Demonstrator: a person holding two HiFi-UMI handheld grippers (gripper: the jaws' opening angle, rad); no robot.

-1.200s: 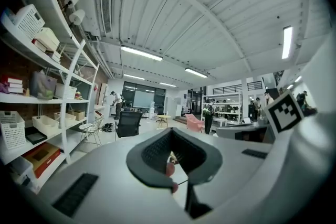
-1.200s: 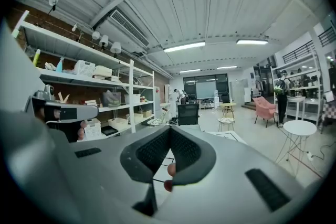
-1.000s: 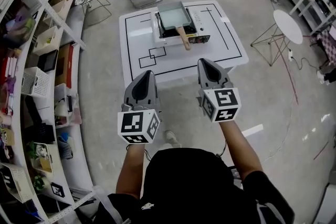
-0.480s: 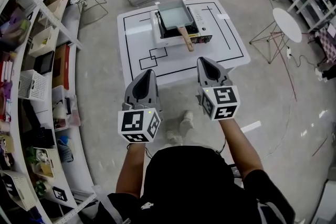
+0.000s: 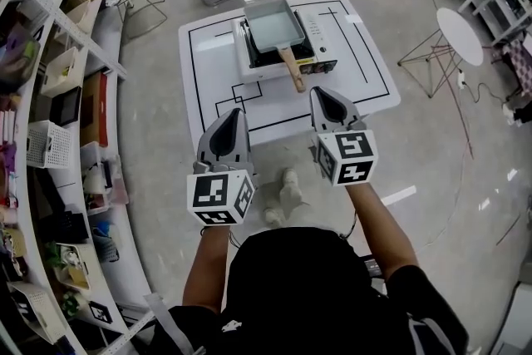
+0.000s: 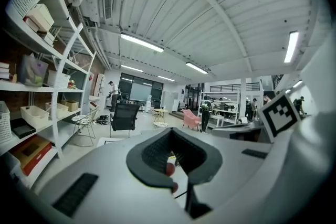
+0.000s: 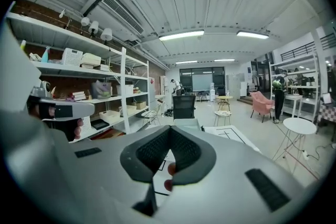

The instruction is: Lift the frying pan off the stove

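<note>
Two grey grippers sit at the lower middle of the head view, each carrying one cube with black-and-white square markers. The left gripper (image 5: 233, 118) and the right gripper (image 5: 322, 98) both have their dark ribbed pads pressed together with nothing between them. One rectangular frying pan (image 5: 274, 22), pale grey inside with a straight wooden handle (image 5: 292, 71), rests on one boxy stove (image 5: 314, 31) at the upper middle of the frame, well apart from both grippers. The stove stands on one square white table (image 5: 208, 75) marked with black lines. Print on the stove's front is too small to read.
</note>
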